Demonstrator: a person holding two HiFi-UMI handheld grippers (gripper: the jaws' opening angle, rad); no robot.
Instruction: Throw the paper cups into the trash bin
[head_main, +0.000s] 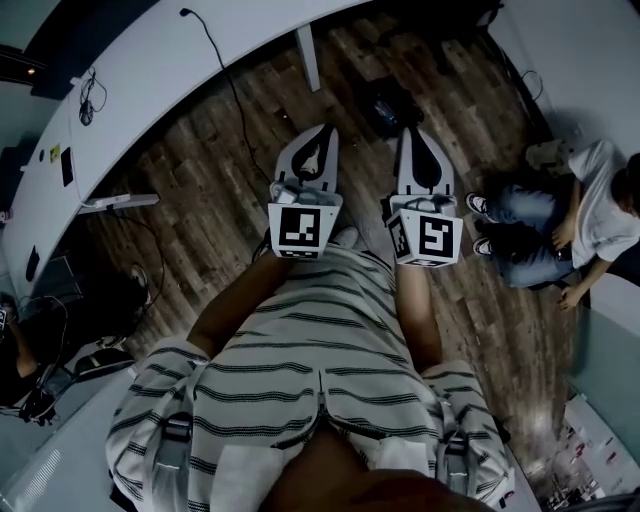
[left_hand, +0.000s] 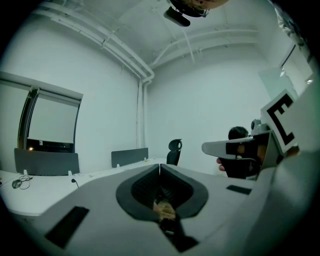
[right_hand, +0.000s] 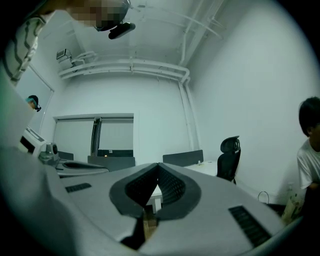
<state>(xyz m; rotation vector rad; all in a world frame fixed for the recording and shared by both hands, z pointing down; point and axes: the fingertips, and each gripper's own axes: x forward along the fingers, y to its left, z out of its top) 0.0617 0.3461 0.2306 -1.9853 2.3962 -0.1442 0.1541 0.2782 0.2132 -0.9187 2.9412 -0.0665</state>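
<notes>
Below the wearer's striped shirt, 2 grippers point forward, level and side by side over the wooden floor. The left gripper and the right gripper each have their jaws pressed together, with nothing held. Just ahead of their tips lies a dark object, and beyond it stands the leg of a long white desk with a cable across it. 1 person sits on the floor well to the right. An office chair stands by the far wall. Where the paper cups are, or which way they point, no view tells.
</notes>
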